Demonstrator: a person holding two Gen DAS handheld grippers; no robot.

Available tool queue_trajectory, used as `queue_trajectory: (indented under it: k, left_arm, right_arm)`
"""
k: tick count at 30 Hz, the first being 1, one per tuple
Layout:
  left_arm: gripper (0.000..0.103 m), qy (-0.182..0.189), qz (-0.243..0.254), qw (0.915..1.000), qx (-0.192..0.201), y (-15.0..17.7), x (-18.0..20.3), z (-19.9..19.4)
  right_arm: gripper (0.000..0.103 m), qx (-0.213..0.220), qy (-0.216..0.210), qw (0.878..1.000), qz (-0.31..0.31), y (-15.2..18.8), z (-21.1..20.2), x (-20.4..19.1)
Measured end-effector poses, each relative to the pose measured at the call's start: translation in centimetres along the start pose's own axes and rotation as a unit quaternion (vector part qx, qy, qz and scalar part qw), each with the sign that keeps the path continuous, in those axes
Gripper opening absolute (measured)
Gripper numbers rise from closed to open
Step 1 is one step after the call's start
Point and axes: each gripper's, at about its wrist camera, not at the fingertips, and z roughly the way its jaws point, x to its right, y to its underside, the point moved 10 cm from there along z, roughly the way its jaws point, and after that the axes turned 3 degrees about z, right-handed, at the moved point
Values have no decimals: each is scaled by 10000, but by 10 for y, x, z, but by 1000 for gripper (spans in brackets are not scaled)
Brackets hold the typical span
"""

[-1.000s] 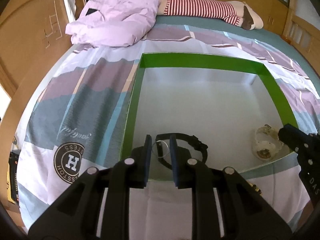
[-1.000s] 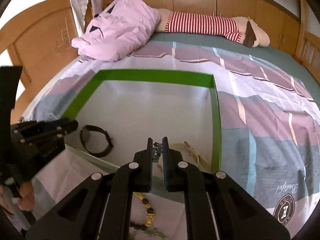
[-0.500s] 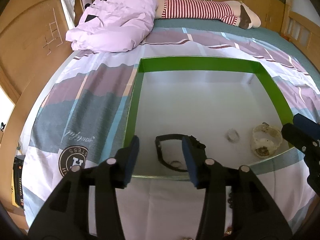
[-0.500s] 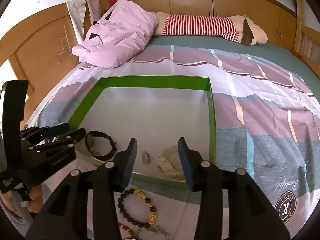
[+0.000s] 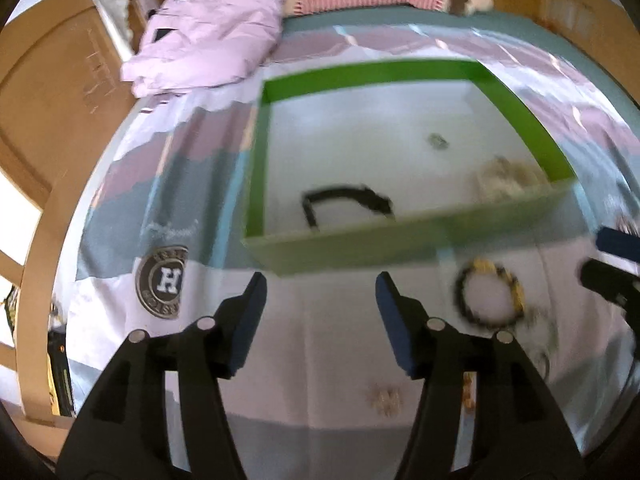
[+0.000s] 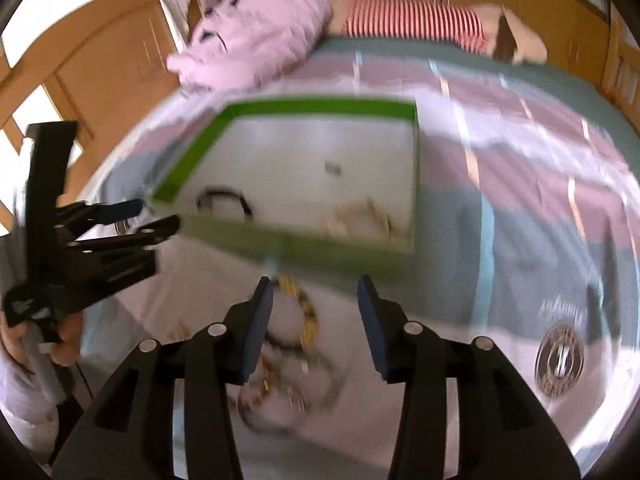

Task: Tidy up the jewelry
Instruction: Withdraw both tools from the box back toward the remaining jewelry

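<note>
Now both grippers, left point(image 5: 318, 294) and right point(image 6: 315, 294), are gaping empty, withdrawn from the box point(image 5: 352, 248); 2 dropped pieces are lying inside. Only the right view is showing the hand point(image 6: 60, 340).

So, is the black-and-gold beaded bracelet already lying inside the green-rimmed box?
No, the black-and-gold beaded bracelet lies on the bedsheet outside the green-rimmed box.
</note>
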Motion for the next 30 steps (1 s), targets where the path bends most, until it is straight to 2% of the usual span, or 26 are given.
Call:
queue_trajectory:
  k: [3, 8, 11, 18, 19, 20, 22, 23, 24, 28, 30]
  left_arm:
    - [57, 73, 277, 9994, -186, 18, 12, 2]
    - [57, 321, 555, 9951, -754, 43, 26, 19]
    - [57, 469, 650, 9895, -1206, 58, 30, 29]
    - [57, 478, 713, 9872, -1348, 67, 32, 38]
    - [57, 469, 712, 9874, -1330, 66, 31, 38]
    - [57, 460, 706, 9878, -1311, 66, 31, 39]
    - [52, 444, 699, 9885, -1268, 66, 30, 40]
    - [51, 451, 678, 9885, -1272, 66, 29, 41]
    - [49, 464, 665, 9885, -1274, 64, 30, 43]
    - [42, 366, 611, 9892, -1279, 56, 19, 44]
    - [42, 433, 504, 9893, -1296, 53, 9, 43]
  right_arm:
    - [45, -348, 176, 9991, -193, 11, 16, -3]
    - [45, -704, 298, 9953, -593, 29, 34, -16]
    - [44, -883, 277, 9934, -673, 41, 46, -19]
    - [44, -1086, 124, 9937, -248, 46, 72, -13]
    - [41, -1056, 182, 9939, -249, 45, 72, -13]
    - [25, -1051, 307, 9936, -277, 45, 72, -11]
    - [21, -1004, 431, 9936, -295, 41, 68, -8]
    - [6, -1007, 510, 9931, -305, 40, 66, -5]
    - [0, -1038, 613, 9922, -308, 39, 65, -1]
    - [0, -941, 906, 9914, -108, 30, 55, 21]
    - [0, -870, 786, 9931, 33, 26, 53, 25]
